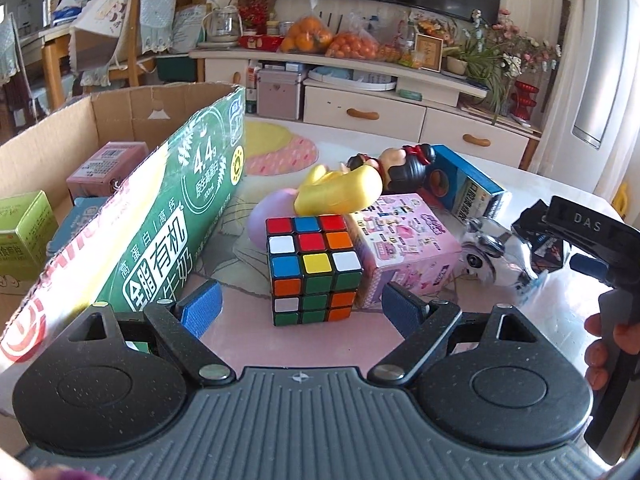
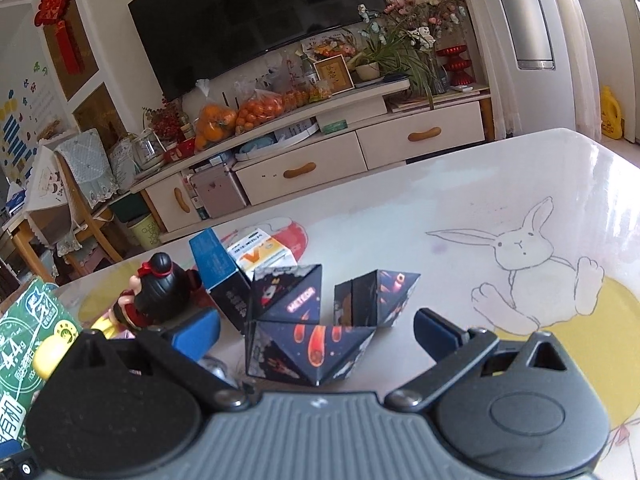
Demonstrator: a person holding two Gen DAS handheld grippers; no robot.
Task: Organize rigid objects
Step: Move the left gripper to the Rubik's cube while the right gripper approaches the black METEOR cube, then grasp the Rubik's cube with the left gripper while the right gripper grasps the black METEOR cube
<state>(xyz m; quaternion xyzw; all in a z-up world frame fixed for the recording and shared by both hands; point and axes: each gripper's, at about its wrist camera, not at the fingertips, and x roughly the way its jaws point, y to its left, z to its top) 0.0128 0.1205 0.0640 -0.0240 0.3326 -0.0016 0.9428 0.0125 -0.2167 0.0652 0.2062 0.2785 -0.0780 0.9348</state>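
A few small boxes [image 1: 106, 168] already sit in our cardboard box [image 1: 120, 112] at the table's left edge. Our left gripper [image 1: 300, 304] gapes before the puzzle cube [image 1: 312, 268]; our right gripper [image 2: 316, 330] gapes around the folding star cube [image 2: 316, 328].

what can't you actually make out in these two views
- Left wrist: the cardboard box interior is largely hidden by its green flap.
- Left wrist: the purple object sits mostly behind the rubik's cube.
- Right wrist: the doll has its face turned away.
- Right wrist: the shiny object is hidden behind the right gripper.
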